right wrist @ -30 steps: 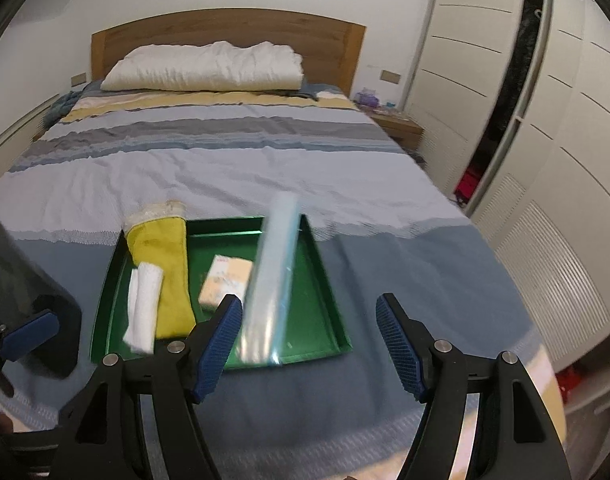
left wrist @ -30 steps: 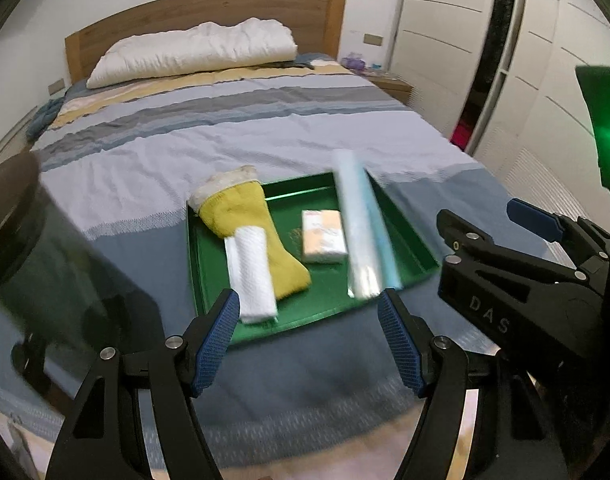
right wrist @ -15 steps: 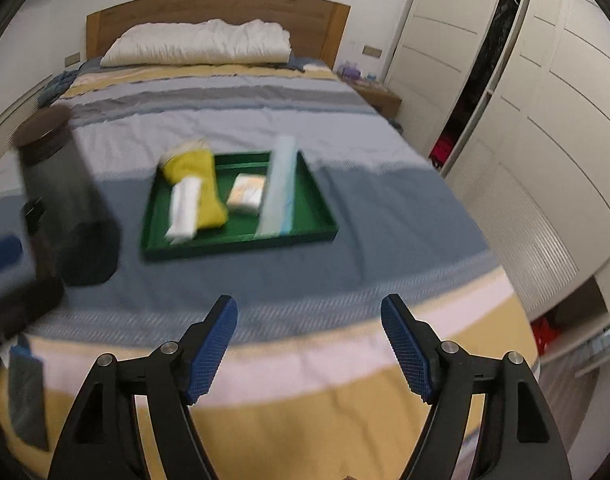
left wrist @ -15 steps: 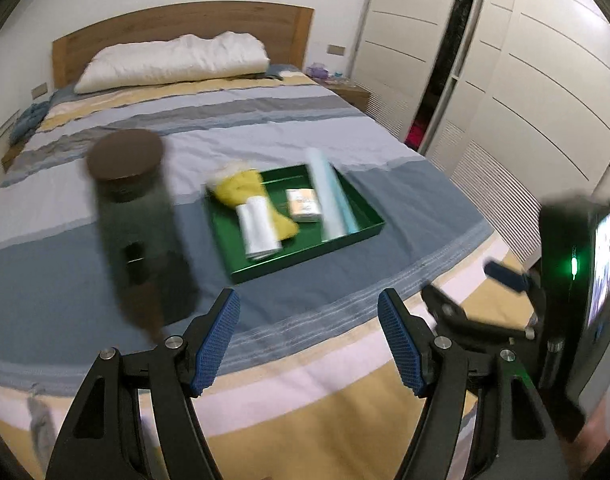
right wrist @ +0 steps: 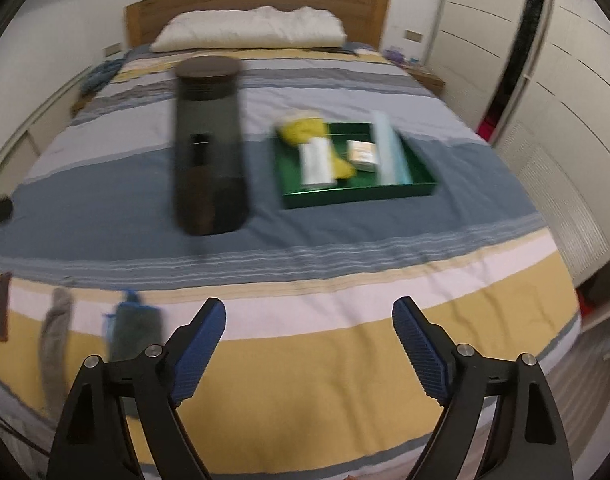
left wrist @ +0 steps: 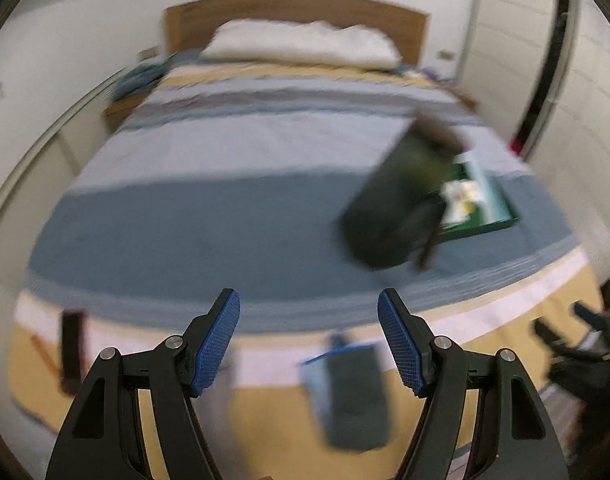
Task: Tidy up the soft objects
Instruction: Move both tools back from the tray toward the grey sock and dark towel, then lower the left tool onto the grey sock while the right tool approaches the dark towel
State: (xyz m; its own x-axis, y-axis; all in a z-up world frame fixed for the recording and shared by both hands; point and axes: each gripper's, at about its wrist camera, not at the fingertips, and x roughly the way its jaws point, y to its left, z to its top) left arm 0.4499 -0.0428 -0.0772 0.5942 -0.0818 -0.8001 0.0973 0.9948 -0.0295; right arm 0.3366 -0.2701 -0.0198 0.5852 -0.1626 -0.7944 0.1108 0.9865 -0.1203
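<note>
Only the right view shows the green tray (right wrist: 361,196) clearly; both tools, left (left wrist: 309,344) and right (right wrist: 309,352), gape empty, the right widening, over the striped bed (right wrist: 265,360).

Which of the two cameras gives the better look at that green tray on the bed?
The right wrist view: the green tray lies whole and unblocked. In the left wrist view the dark canister hides most of the tray, and blur smears the rest.

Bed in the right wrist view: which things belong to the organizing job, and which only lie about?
Job:
green tray
yellow glove
white roll
small box
pale blue roll
grey sock
dark pouch

Lying about:
dark canister
pillow
</note>
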